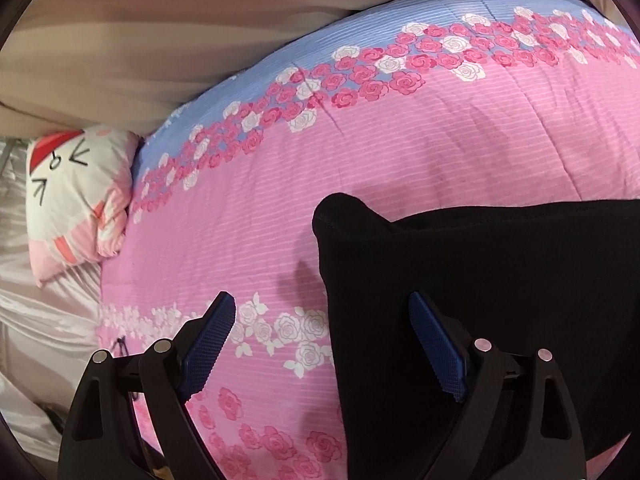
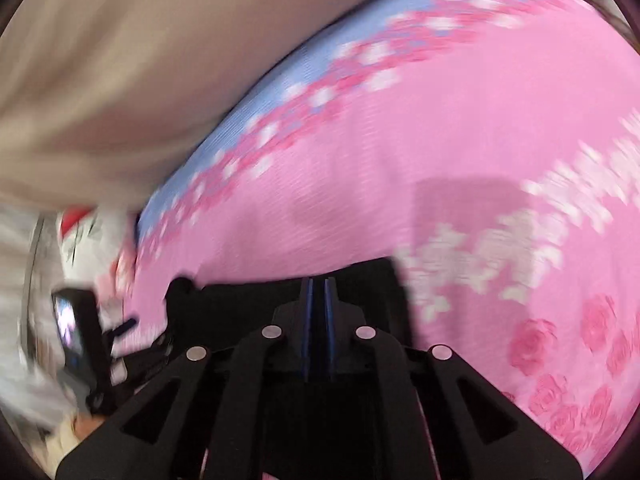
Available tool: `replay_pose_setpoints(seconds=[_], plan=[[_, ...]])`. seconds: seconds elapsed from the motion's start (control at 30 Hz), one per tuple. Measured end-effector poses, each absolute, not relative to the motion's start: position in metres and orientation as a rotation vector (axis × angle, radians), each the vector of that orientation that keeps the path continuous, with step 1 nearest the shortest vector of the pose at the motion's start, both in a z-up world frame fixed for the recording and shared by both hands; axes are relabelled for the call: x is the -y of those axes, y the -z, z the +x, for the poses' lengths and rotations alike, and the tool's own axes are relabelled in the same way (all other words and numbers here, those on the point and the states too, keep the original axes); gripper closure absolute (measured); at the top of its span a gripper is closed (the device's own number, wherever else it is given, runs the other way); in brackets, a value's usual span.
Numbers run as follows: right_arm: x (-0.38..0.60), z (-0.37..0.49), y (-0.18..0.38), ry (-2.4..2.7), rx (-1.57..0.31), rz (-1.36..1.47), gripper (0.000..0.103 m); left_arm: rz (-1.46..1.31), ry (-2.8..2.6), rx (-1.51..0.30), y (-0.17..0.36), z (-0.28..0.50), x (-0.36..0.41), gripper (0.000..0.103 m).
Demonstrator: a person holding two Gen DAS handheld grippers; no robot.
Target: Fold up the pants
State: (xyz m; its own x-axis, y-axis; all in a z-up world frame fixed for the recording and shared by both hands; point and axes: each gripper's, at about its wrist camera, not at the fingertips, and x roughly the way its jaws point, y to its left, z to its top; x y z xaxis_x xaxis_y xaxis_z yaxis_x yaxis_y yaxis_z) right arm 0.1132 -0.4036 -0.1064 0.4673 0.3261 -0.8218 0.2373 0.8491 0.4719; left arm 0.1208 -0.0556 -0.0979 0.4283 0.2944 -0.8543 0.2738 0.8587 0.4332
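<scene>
Black pants (image 1: 500,300) lie folded on the pink floral quilt (image 1: 360,168), filling the right half of the left wrist view. My left gripper (image 1: 322,304) is open just above the quilt; its right finger is over the pants' left edge, its left finger over bare quilt. In the blurred right wrist view my right gripper (image 2: 319,286) is shut on the black pants (image 2: 360,280), whose fabric spreads around the closed blue pads. The left gripper's body (image 2: 100,352) shows at that view's left edge.
A white and pink cartoon-cat pillow (image 1: 76,208) lies at the quilt's left end on a pale sheet (image 1: 40,312). A beige curtain or wall (image 1: 160,40) runs along the bed's far side. The quilt has a blue band (image 1: 360,28) along its far edge.
</scene>
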Motion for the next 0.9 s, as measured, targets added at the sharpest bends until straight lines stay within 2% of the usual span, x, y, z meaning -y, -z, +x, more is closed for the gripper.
replay_pose_setpoints(seconds=[0.03, 0.1, 0.17, 0.33, 0.53, 0.7, 0.73, 0.83, 0.9], plan=[[0.405, 0.121, 0.121, -0.006, -1.147, 0.515, 0.103, 0.564, -0.014, -1.148, 0.099, 0.122, 0.055, 0.016], [0.425, 0.125, 0.134, 0.029, -1.138, 0.661, 0.103, 0.550, -0.001, -1.152, 0.098, 0.123, 0.055, 0.015], [0.425, 0.120, 0.108, 0.085, -1.066, 0.648, 0.096, 0.560, 0.003, -1.142, 0.092, 0.122, 0.055, 0.015], [0.348, 0.145, 0.079, -0.225, -1.132, 0.483, 0.096, 0.525, -0.055, -1.123, 0.074, 0.119, 0.026, 0.016], [0.213, 0.194, 0.123, -0.500, -1.303, 0.384, 0.096, 0.474, -0.154, -1.171, 0.073, 0.109, -0.027, 0.016], [0.177, 0.250, 0.155, -0.394, -1.317, 0.303, 0.101, 0.421, -0.202, -1.213, 0.078, 0.091, -0.062, 0.016], [0.181, 0.255, 0.154, -0.363, -1.321, 0.317, 0.095, 0.413, -0.204, -1.220, 0.080, 0.088, -0.066, 0.016], [0.190, 0.256, 0.129, -0.419, -1.263, 0.428, 0.094, 0.394, -0.207, -1.241, 0.083, 0.079, -0.076, 0.016], [0.179, 0.259, 0.121, -0.433, -1.271, 0.311, 0.055, 0.381, -0.194, -1.242, 0.082, 0.073, -0.080, 0.016]])
